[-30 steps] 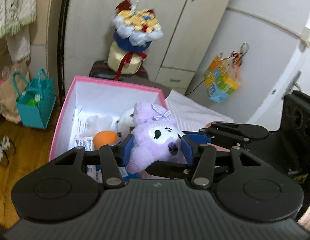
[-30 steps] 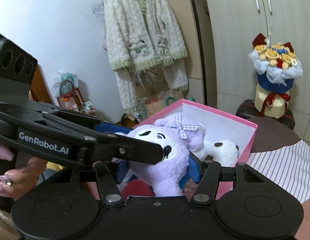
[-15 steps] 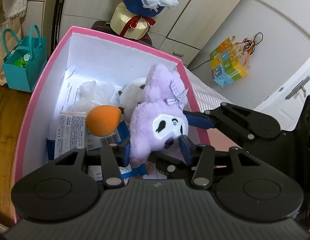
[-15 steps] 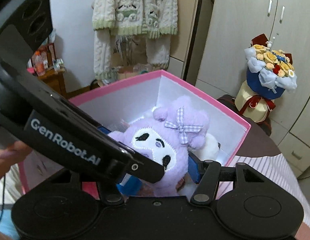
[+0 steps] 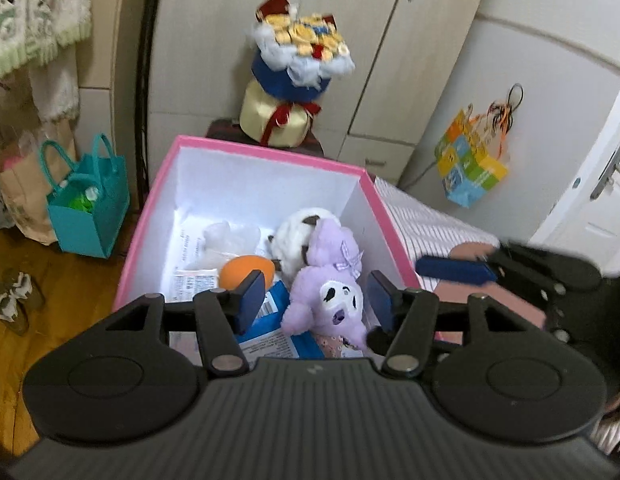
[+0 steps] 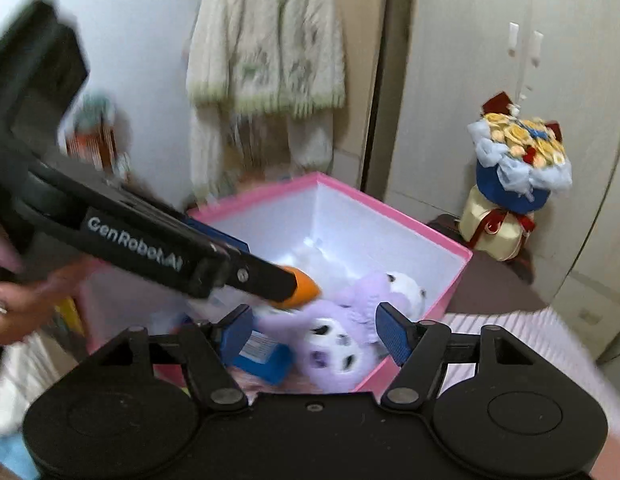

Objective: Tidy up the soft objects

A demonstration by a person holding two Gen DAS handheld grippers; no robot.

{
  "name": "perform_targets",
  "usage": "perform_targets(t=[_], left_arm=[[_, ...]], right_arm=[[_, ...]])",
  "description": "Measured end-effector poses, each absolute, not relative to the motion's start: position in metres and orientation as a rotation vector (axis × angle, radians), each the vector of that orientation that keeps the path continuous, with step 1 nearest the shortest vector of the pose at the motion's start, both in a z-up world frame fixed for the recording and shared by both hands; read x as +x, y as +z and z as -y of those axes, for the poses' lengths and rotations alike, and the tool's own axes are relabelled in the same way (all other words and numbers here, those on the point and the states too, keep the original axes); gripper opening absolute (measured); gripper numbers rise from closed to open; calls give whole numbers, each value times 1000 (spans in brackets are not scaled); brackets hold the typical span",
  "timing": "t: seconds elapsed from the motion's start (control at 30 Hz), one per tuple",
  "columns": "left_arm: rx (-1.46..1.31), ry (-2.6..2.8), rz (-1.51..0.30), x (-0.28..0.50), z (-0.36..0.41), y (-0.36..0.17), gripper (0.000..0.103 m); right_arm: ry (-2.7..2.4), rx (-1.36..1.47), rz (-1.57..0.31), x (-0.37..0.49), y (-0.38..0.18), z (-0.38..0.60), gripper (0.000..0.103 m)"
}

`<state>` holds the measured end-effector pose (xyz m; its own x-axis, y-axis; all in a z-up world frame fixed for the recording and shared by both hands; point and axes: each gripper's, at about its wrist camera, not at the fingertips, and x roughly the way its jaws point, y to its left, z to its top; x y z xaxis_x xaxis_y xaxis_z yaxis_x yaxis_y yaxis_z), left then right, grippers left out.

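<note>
Step in hand: drop-off. Purple plush (image 5: 326, 292) lies in the pink box (image 5: 265, 154), on its side w/ face up, against the white plush (image 5: 299, 226) and next to the orange ball (image 5: 247, 270), on top of paper packets. Left claw (image 5: 316, 294) is spreading, pads clear of the toy on both sides, nothing clamped. Right claw (image 6: 314, 330) likewise widening, toy sits below and between its pads but not pinched. So release looks done.

Next: lift both claws straight up out of the box w/o snagging the plush's bow or ears, then look for another soft item; none seen outside the box in these views.
</note>
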<state>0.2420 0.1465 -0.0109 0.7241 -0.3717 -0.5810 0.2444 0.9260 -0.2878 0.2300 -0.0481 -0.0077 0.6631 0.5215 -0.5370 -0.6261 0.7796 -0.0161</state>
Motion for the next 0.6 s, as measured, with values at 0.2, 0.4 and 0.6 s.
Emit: perform_targets(t=[0.2,0.4,0.6], left_arm=[[-150,-325,-629,204,-141,1,56],[-115,-351,-582,167,-131,15,59],[-97,-354,-515,129,-128,29,62]], right_arm=[[635,-29,-492,189,-10,74,72],[548,-31,-459,162,3,92,73],[498,-21,-422,129,15,111,73]])
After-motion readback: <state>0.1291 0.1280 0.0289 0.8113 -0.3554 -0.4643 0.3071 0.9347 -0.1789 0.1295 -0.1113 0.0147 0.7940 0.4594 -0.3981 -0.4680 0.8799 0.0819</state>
